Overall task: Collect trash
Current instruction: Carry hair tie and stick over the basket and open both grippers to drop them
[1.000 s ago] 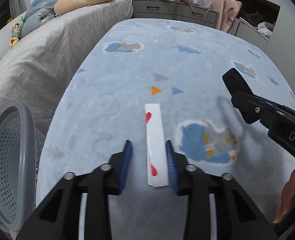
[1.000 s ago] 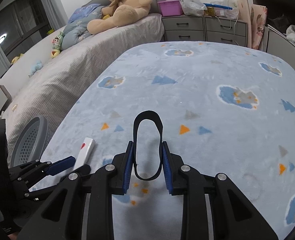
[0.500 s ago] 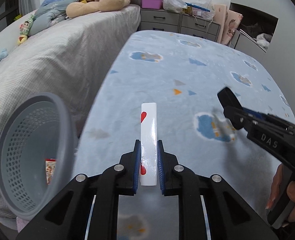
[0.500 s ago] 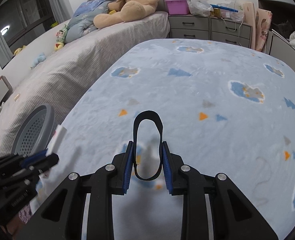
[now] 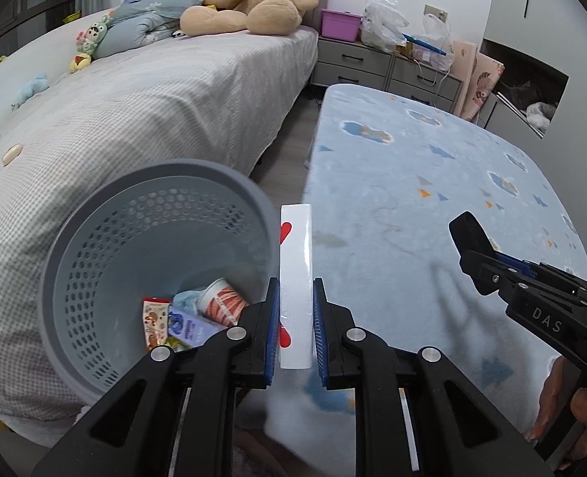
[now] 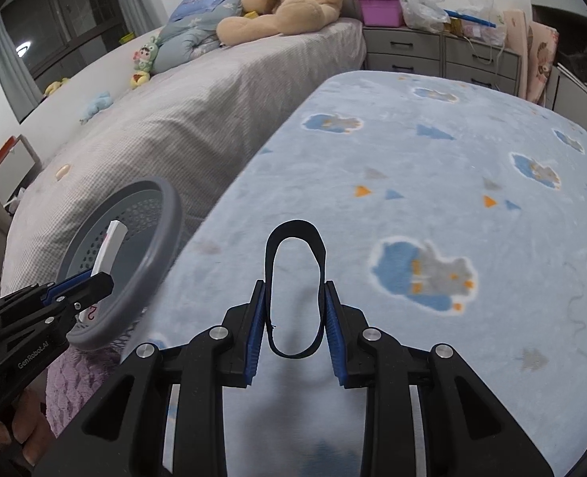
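Left wrist view: the left gripper (image 5: 296,318) is clamped tight on a slim white box with red hearts (image 5: 295,262), pads pressing both long sides, the box sticking up and forward out of the jaws. A second ago that box lay flat on the blue patterned blanket (image 5: 432,206) between open pads; it is now off the blanket and held right at the near rim of the grey perforated bin (image 5: 94,238), which was barely in view at the left edge then and now fills the left half of the frame. Wrappers and a small cup (image 5: 221,298) already lie at the bin's bottom. The right gripper (image 5: 488,266) shows at the right edge with a hand (image 5: 559,401) below it. Right wrist view: the right gripper (image 6: 294,310) is closed on a black elastic loop (image 6: 295,290), its two sides held between the pads, as half a second ago; the blanket (image 6: 432,167) has slid rightward under it and the bin (image 6: 134,246) is nearer. The left gripper (image 6: 78,286) holds the box (image 6: 108,250) over the bin's opening. Judgement: the box is about ready to drop; the loop comes after.
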Available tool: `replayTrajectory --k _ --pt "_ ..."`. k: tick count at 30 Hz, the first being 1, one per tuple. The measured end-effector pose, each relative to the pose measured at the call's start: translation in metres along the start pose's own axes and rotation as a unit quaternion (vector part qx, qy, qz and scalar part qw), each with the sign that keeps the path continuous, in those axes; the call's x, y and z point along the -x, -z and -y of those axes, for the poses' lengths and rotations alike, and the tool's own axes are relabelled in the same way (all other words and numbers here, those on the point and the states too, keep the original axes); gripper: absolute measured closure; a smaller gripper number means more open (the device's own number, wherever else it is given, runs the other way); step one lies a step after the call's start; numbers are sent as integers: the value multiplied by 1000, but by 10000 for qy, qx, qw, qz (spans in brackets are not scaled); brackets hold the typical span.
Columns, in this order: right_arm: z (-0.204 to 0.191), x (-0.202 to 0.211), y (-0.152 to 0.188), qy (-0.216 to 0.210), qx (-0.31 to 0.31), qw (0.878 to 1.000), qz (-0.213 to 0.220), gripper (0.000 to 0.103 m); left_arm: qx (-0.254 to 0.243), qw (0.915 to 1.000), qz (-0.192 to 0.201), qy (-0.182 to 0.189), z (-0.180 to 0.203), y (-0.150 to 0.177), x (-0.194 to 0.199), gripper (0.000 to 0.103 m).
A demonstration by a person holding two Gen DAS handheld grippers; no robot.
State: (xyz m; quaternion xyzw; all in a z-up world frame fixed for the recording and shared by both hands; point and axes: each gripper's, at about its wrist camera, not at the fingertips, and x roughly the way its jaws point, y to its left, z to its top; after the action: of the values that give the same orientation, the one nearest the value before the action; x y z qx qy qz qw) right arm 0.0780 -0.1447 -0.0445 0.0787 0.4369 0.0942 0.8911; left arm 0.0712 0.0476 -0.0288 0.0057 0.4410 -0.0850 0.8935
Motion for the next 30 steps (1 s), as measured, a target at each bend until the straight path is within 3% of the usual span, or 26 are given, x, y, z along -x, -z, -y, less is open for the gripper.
replayTrajectory --k 16,30 --pt "-130 -27 -25 -554 893 9944 -99 74 534 9980 142 -312 -113 -3 11 87" --pt "-178 -61 -34 -789 1197 9893 -265 74 814 9956 98 -447 -154 -7 -3 87"
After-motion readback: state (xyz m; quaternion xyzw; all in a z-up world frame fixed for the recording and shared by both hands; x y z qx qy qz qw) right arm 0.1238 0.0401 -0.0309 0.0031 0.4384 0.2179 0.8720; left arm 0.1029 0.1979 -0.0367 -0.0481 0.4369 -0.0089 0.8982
